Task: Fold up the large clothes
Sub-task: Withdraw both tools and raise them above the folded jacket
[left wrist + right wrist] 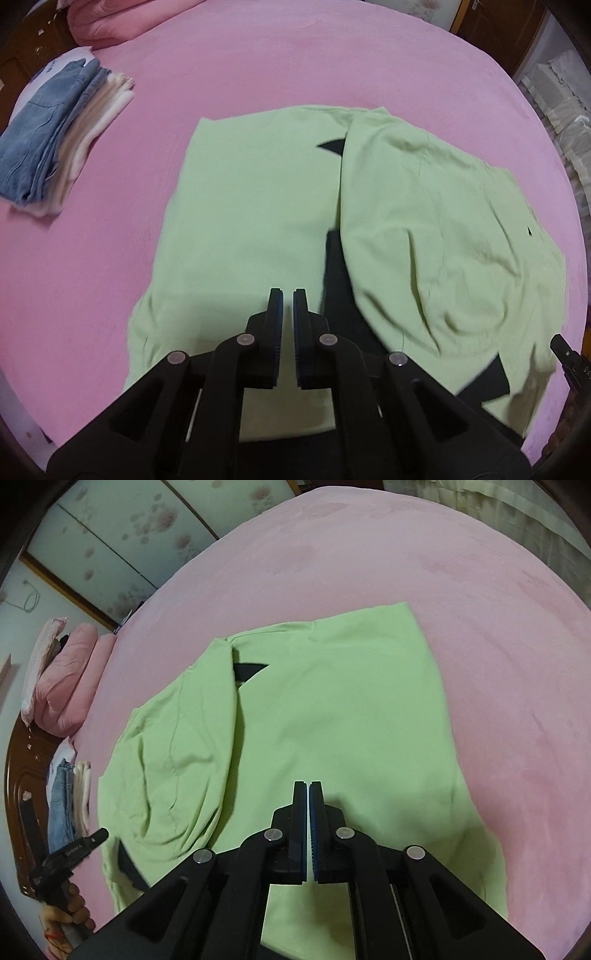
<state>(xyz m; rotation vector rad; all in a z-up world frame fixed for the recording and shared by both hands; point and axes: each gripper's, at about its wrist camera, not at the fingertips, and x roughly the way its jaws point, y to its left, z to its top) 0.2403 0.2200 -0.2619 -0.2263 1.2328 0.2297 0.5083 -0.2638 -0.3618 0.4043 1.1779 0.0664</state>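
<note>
A large light green garment (251, 206) with black patches lies spread on the pink bed (258, 66). Its right part (424, 229) is folded over the middle, and black fabric (340, 288) shows under that flap. My left gripper (288, 295) hovers over the garment's near edge, shut with nothing in it. In the right wrist view the same garment (351, 709) fills the middle, its flap (184, 738) on the left. My right gripper (308, 786) is above it, shut and empty. The left gripper (92, 840) shows at the lower left, held by a hand (70, 904).
A folded stack of jeans and pale clothes (55, 140) sits at the bed's left, also the stack (68, 805). Pink pillows (70, 679) lie by the wooden headboard (18, 786). Flowered wardrobe doors (122, 535) stand behind. The right gripper (565, 354) shows at the right edge.
</note>
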